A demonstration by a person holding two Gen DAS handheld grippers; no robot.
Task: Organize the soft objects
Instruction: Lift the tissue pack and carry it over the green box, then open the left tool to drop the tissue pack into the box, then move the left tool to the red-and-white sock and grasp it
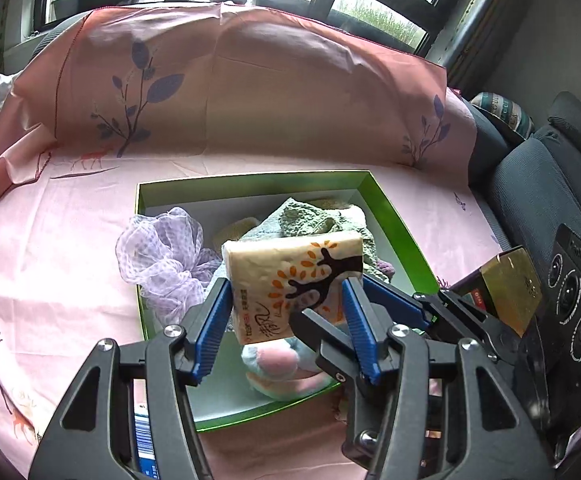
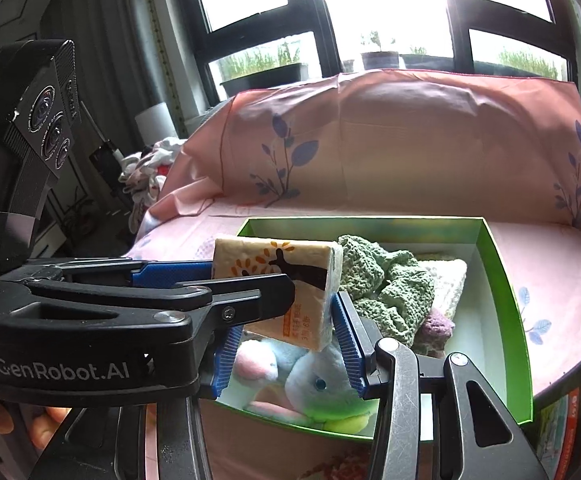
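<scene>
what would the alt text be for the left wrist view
Both grippers, left gripper and right gripper, clamp one tissue pack above an open green box on a pink sheet. In the box lie a lilac mesh pouf, a green knitted cloth and a pastel plush toy.

Printed in white on the black side of the left gripper (image 2: 226, 280): "GenRobot.AI". On the tissue pack (image 2: 290, 280): orange Chinese characters, mostly too small to read, ending in what looks like "6". Elsewhere, nothing legible.
</scene>
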